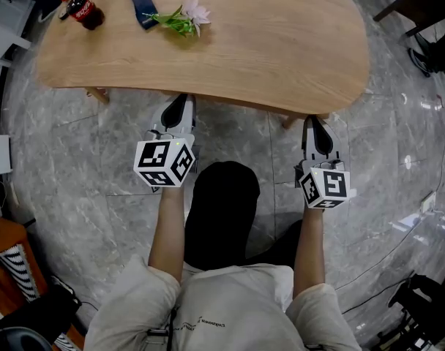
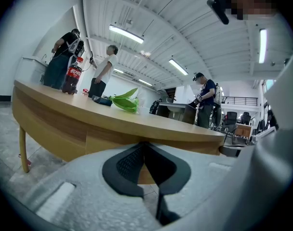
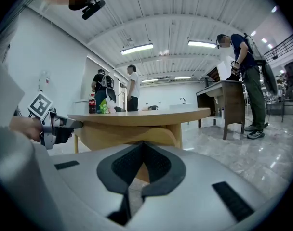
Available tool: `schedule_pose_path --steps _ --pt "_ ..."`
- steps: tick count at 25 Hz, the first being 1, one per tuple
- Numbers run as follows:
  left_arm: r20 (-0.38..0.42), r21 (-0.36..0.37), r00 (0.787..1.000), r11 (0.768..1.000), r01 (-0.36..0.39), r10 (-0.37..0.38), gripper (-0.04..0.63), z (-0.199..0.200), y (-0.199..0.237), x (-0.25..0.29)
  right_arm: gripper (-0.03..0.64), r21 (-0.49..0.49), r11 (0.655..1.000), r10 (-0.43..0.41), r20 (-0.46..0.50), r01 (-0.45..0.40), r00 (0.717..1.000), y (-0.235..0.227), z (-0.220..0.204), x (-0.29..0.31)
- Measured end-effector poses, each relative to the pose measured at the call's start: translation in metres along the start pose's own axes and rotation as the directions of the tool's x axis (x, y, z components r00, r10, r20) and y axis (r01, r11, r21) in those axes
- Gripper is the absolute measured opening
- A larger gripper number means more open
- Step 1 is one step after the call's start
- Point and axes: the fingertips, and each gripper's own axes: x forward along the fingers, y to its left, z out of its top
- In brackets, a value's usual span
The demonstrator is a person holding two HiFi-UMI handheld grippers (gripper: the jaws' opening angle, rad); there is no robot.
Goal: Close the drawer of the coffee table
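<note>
The wooden coffee table point(image 1: 281, 42) fills the top of the head view. No drawer sticks out from under its front edge. In the left gripper view the table's front panel point(image 2: 55, 134) shows a vertical seam and looks flush. My left gripper point(image 1: 180, 110) points at the front edge, its tips just under the rim, and my right gripper point(image 1: 316, 129) does the same further right. In the left gripper view the left gripper point(image 2: 144, 146) is shut on nothing. The right gripper point(image 3: 142, 146) is also shut and empty, facing the table's end point(image 3: 141, 129).
On the table stand a cola bottle point(image 1: 82, 10), a dark blue booklet point(image 1: 142, 5) and a pink flower with green leaves point(image 1: 184, 18). Table legs point(image 1: 98, 93) stand on the grey marble floor. Several people point(image 2: 104, 73) stand behind; one person point(image 3: 245, 71) is at a desk on the right.
</note>
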Motion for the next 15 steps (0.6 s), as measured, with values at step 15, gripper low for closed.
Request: schedule_pose_path --steps 15 --pt "-0.004 -0.029 1.0 1.0 0.01 -0.011 0.01 -0.0003 0.0039 0.0045 0.017 0.02 0.999 -0.034 -0.029 0.035 0.999 -0.0029 -0.0025 0.0015"
